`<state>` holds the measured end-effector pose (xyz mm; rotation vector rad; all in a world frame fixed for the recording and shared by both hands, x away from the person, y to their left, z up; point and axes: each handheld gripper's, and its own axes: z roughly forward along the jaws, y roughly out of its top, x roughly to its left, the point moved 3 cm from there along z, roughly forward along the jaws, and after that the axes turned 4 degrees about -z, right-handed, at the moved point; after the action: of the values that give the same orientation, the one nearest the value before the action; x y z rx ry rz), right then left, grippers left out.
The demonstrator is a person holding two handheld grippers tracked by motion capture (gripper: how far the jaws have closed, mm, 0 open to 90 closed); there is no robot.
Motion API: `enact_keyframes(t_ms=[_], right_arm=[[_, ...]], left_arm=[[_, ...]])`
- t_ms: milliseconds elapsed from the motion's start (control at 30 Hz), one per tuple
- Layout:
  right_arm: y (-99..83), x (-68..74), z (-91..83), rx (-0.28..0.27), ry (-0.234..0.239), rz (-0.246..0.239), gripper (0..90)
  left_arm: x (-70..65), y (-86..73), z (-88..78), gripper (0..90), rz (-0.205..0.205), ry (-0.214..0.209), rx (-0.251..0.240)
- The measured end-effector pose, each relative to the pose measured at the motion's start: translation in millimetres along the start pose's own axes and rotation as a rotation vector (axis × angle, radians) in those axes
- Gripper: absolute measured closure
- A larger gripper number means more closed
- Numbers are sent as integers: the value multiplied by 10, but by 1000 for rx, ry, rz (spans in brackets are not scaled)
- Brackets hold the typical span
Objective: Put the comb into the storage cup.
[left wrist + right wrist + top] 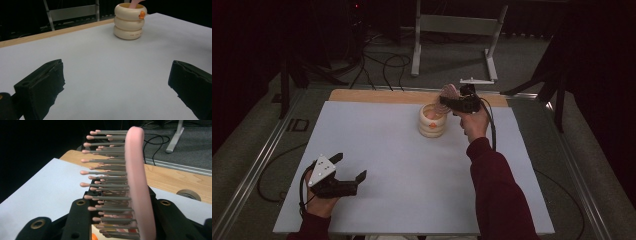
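We start at the right gripper [451, 101], raised over the far middle of the table. Its 2 black jaws are closed on a pink hairbrush [136, 182], one on each side of the brush head, as the right gripper view shows at close range. The grey bristles with pink tips point to the left in that view. In the high view the brush head [447, 93] stands just above and behind a cream holder [432, 121] built like 3 stacked rings. We cannot tell whether the handle touches the holder's inside. The right hand [475, 122] grips from behind, and the dark red sleeve [497, 195] runs straight forward from the bottom edge, arm well extended.

We note the left gripper [350, 167] low at the near left corner of the white table top [387, 165], jaws spread wide and holding nothing. The left hand [319, 202] sits close to the table edge, forearm barely reaching in. The left gripper view looks across bare table between its 2 jaws toward the holder [129, 21], which carries a small orange mark [142, 15] near its rim.

Beyond the white top we see a wooden strip [377, 96] along the far edge.
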<state>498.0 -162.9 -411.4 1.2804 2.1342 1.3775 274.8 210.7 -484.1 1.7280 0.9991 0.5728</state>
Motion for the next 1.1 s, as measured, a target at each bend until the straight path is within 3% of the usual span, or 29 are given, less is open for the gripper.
enact_keyframes(t_ms=[533,1100], right_arm=[[-28,4,44,11,4,3,638],[-54,-51,51,6,1,47,634]], left_arm=[[-2,-5,7,11,-2,0,4],[-6,-11,13,11,0,-1,7]])
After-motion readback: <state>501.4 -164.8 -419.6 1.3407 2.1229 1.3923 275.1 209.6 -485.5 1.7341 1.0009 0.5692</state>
